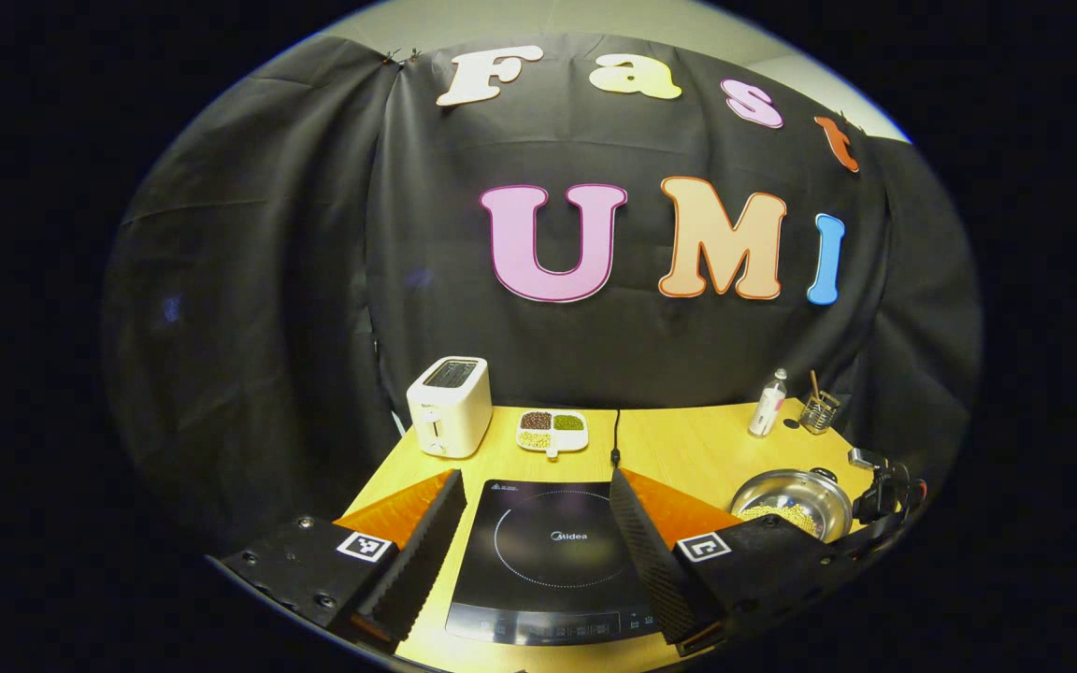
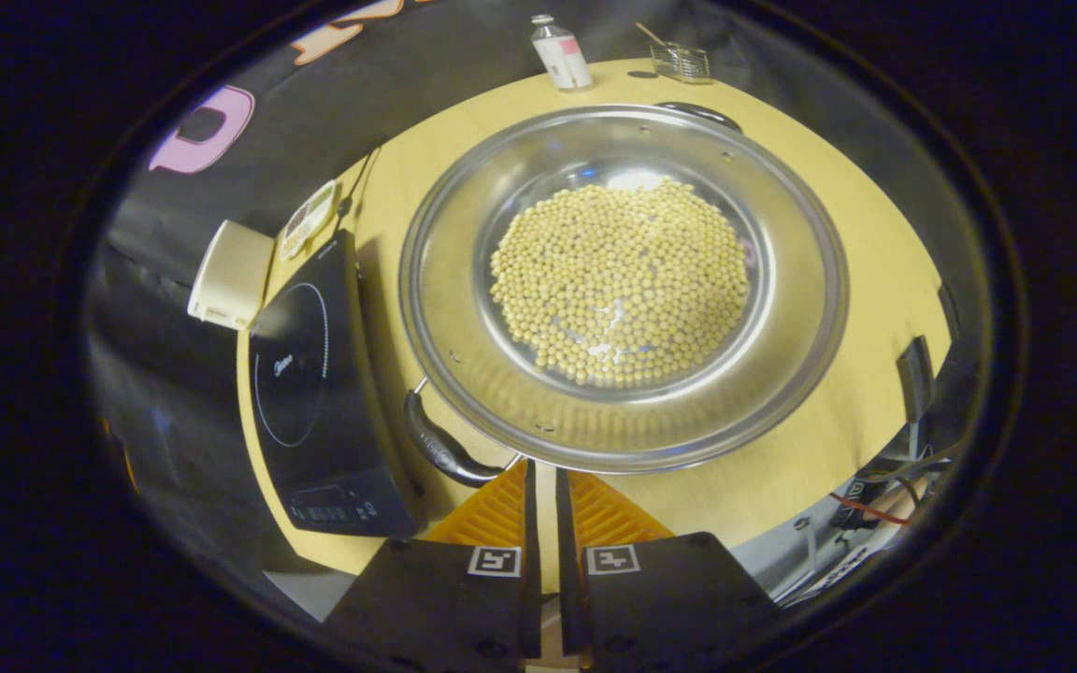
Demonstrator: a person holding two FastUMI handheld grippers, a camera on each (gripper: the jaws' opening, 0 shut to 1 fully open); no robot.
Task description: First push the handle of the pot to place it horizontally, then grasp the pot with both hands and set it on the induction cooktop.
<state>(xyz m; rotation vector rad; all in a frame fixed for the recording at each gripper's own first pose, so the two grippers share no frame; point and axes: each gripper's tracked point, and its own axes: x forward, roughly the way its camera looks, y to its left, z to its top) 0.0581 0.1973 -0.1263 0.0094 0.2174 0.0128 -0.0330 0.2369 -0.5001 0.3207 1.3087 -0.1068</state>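
Note:
A steel pot (image 2: pixel 786 308) holding yellow soybeans (image 2: pixel 618 280) stands on the wooden table, to the right of the black induction cooktop (image 2: pixel 314 393). Its near black handle (image 2: pixel 445 449) points toward the cooktop's front corner, and the far handle (image 2: pixel 697 112) sits at the opposite rim. My right gripper (image 2: pixel 543 472) is shut to a narrow slit, its tips at the pot's near rim just right of the near handle. My left gripper (image 1: pixel 535 479) stands open wide above the cooktop (image 1: pixel 548 551), nothing between its fingers. The pot (image 1: pixel 791 505) lies to its right.
Along the back of the table (image 1: pixel 688 449) stand a white toaster (image 1: pixel 450 407), a divided dish of beans (image 1: pixel 552 430), a small bottle (image 1: pixel 768 404) and a glass holder (image 1: pixel 819 411). The cooktop's cable (image 1: pixel 615 435) runs back to the wall.

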